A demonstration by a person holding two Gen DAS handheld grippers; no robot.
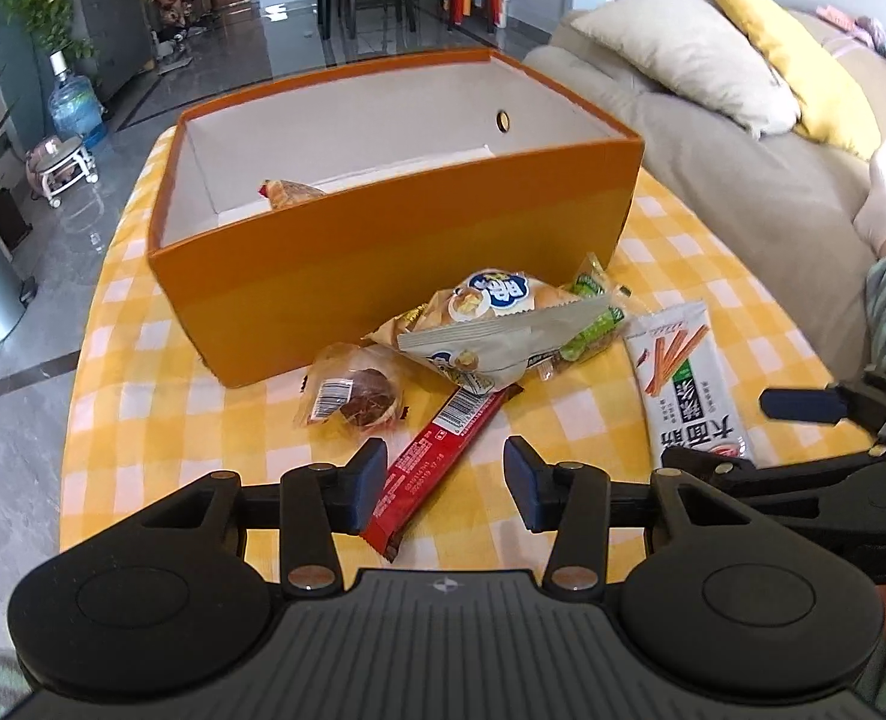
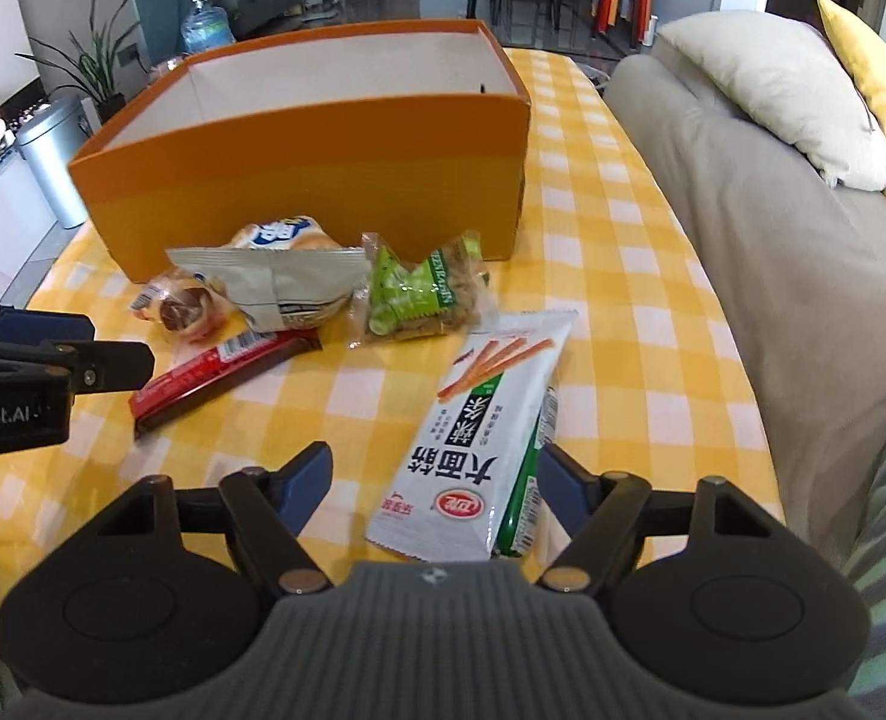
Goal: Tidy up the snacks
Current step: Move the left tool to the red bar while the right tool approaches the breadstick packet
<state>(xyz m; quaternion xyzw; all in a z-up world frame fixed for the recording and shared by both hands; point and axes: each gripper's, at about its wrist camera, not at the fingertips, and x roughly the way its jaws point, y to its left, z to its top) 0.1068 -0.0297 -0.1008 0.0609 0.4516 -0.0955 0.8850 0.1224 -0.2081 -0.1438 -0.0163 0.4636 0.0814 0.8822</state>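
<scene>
On the checkered tabletop (image 1: 652, 228), snacks lie before the orange box (image 1: 383, 264). Left gripper (image 1: 445, 489) jaws open around the red bar (image 1: 437, 450). Right gripper (image 2: 437, 480) jaws open around the white stick-snack pack (image 2: 478, 438); neither grips.

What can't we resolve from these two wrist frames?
- Orange box floor: left wrist shows one wrapped snack; the near wall hides the rest. Right wrist shows no floor at all.
- Red bar: upper end under the white bag, both views.
- White stick-snack pack: near end hidden behind the right gripper body.
</scene>
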